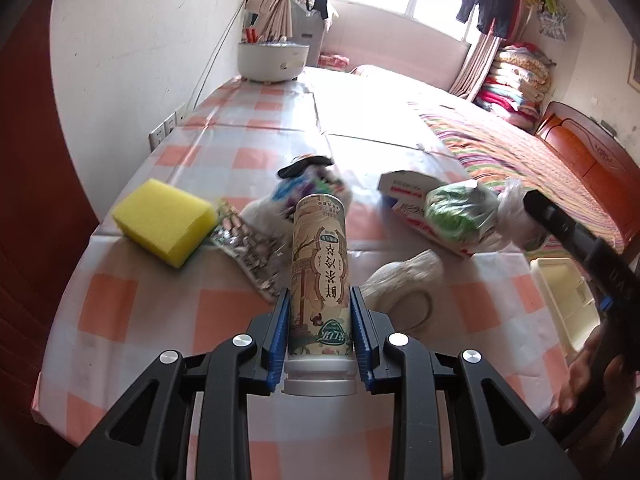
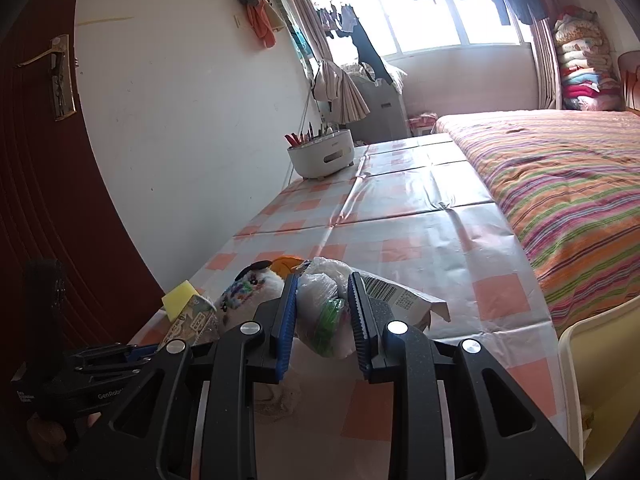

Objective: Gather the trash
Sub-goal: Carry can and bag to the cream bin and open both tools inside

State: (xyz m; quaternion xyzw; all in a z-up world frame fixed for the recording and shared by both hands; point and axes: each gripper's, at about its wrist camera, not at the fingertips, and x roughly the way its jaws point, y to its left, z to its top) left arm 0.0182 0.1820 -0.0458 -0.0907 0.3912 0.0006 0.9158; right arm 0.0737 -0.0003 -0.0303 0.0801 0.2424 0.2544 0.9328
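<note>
My left gripper (image 1: 319, 300) is shut on a tall beige drink bottle (image 1: 319, 256) with a white cap, held above the checked table (image 1: 140, 312). My right gripper (image 2: 323, 286) is shut on a crumpled clear plastic bag with green inside (image 2: 325, 316); that bag also shows in the left wrist view (image 1: 460, 210), with the right gripper's black body to its right. A torn white carton (image 1: 404, 190) lies behind the bag. A silvery snack wrapper (image 1: 250, 256) lies beside a yellow sponge (image 1: 164, 220).
A white plush toy (image 1: 304, 188) and a white cloth with a ring (image 1: 404, 280) lie on the table. A white pot with utensils (image 1: 272, 60) stands at the far end. A cream bin (image 2: 600, 364) stands off the table's right edge, by the striped bed (image 2: 560, 184).
</note>
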